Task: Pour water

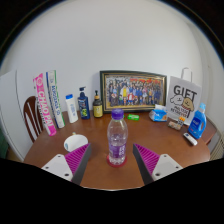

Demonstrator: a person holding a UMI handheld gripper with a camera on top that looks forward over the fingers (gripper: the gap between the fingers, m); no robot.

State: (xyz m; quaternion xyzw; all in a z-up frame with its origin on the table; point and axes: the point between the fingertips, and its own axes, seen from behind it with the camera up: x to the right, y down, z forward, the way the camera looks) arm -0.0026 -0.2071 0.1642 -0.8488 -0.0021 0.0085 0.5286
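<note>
White wall rises behind a brown wooden tabletop [100, 170] crowded along its far edge. Near the middle of it, upright between the two spread fingers of the tongs [112, 160], stands a clear water bottle [117, 138] with a white cap and a purple label; gaps show on both sides, so nothing presses on it yet. Judging by its look, it is thin plastic, light to moderate in weight depending on fill, smooth and likely to dent or slip if squeezed hard. The labelled middle seems the safest place to grip, low enough to keep control while tipping. No cup or glass can be clearly made out; a white rounded object [75, 142] lies near left of the bottle, its nature unclear. Far behind stand a framed group photo [133, 91], a white bottle [71, 108], a dark blue bottle [83, 103] and a small amber bottle [97, 105]. To the far right sit a gift bag [184, 102] and a blue spray bottle [198, 123]. Tall boxes [48, 98] lean at the far left. None of it blocks the grasp, though tipping rightward could approach the spray bottle.
</note>
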